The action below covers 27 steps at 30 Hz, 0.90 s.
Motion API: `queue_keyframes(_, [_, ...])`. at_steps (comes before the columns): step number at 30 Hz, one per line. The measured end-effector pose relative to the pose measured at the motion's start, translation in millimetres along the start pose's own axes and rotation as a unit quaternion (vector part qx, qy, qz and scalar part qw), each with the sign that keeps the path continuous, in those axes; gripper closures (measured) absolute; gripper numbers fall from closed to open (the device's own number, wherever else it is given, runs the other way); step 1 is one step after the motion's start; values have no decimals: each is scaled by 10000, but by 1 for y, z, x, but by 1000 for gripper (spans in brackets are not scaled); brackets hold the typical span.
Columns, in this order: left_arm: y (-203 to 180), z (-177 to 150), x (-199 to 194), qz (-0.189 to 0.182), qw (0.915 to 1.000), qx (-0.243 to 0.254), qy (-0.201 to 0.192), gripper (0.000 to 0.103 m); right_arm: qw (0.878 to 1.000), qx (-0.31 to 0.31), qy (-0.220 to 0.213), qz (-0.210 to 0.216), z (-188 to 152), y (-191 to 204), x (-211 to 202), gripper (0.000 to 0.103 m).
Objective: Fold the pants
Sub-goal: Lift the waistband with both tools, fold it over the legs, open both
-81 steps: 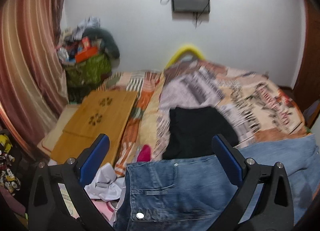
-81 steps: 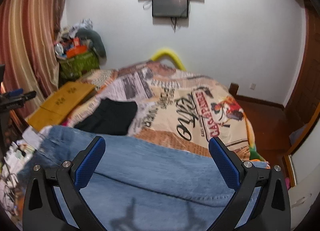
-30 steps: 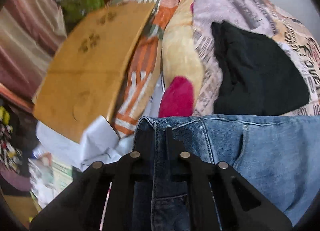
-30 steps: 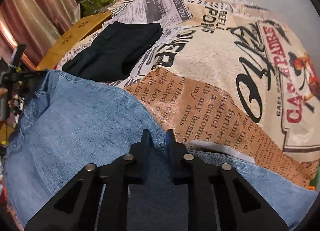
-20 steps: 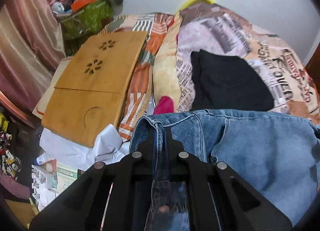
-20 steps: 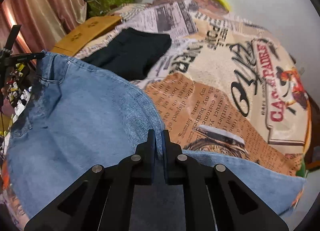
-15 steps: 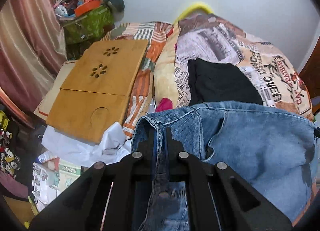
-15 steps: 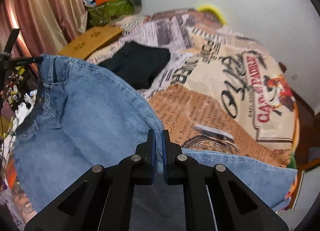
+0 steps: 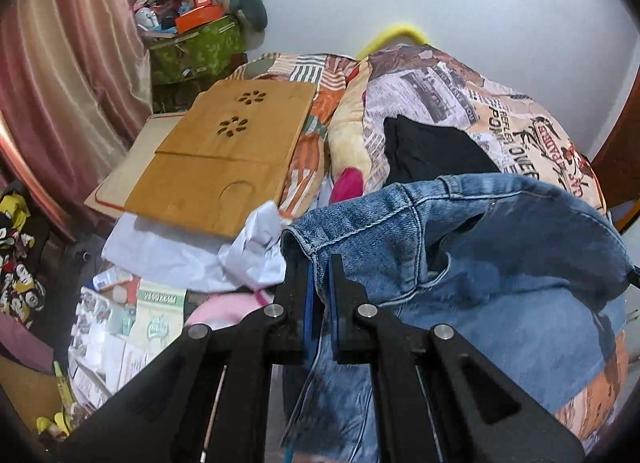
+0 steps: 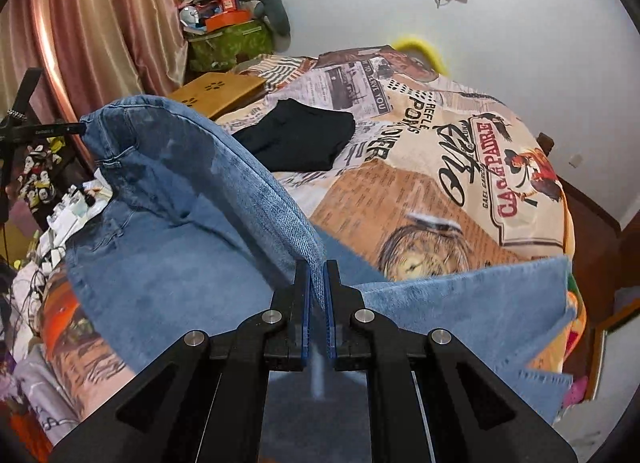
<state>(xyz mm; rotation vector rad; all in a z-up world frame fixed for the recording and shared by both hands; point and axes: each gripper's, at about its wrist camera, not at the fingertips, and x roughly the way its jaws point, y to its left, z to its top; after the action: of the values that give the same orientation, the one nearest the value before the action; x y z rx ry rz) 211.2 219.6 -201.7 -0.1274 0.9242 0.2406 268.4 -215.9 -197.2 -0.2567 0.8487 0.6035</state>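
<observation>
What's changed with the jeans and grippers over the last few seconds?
Both grippers went from open above the flat jeans to shut on them: left gripper at the waistband, right gripper on the leg edge, both lifting it. The black garment stayed put.

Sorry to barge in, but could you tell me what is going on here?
A person is folding a pair of blue jeans on a bed with two handheld tools. The left claw is shut on the waistband, the right claw on a leg edge, and that side is raised off the bed.
</observation>
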Motion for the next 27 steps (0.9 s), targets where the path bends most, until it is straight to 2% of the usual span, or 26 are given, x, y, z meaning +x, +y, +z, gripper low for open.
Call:
queue_keyframes(9, [10, -63, -4, 201, 9993, 151, 266, 97, 9997, 213, -8, 106, -48, 22, -6, 97])
queue_keyframes(15, [23, -108, 7, 112, 9977, 8, 662, 97, 9992, 363, 79, 122, -75, 31, -4, 97])
queue_keyframes(19, [33, -130, 15, 304, 9958, -48, 859, 97, 9988, 478, 62, 114, -86, 32, -6, 97])
queue_keyframes(22, [41, -138, 16, 292, 9948, -164, 957, 97, 9978, 643, 49, 167, -88, 30, -10, 95])
queue_keyframes(27, [32, -126, 5, 334, 9966, -28, 749, 97, 9963, 850, 22, 118, -87, 21, -27, 95])
